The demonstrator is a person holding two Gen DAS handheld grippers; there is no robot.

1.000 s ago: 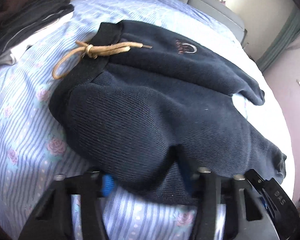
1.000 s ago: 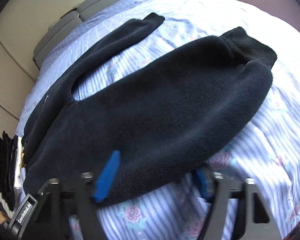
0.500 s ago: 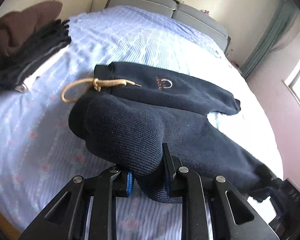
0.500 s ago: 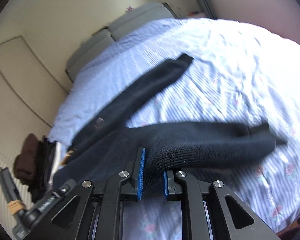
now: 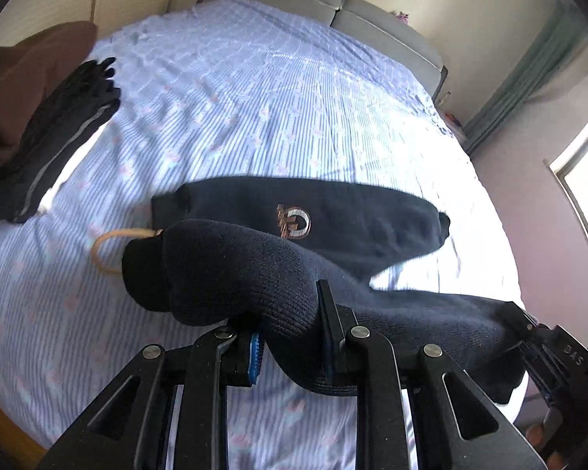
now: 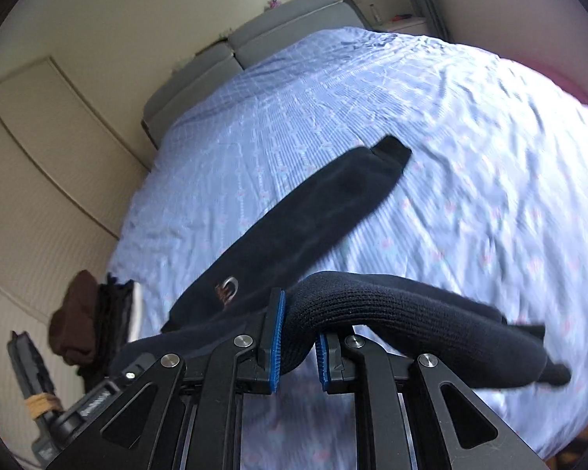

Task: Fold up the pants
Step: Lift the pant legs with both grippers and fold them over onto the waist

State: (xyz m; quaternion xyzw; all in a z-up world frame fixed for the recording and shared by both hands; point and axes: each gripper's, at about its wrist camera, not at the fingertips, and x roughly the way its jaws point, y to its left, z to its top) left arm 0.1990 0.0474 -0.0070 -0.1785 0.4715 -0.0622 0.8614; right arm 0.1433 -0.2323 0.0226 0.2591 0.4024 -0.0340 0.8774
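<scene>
I have one pair of dark pants on the bed: my left gripper and right gripper each pinch the near leg, raised off the sheet; the other leg lies flat

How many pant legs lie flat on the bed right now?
1. The far leg lies flat on the bed; the near leg is lifted, pinched by both grippers.
</scene>
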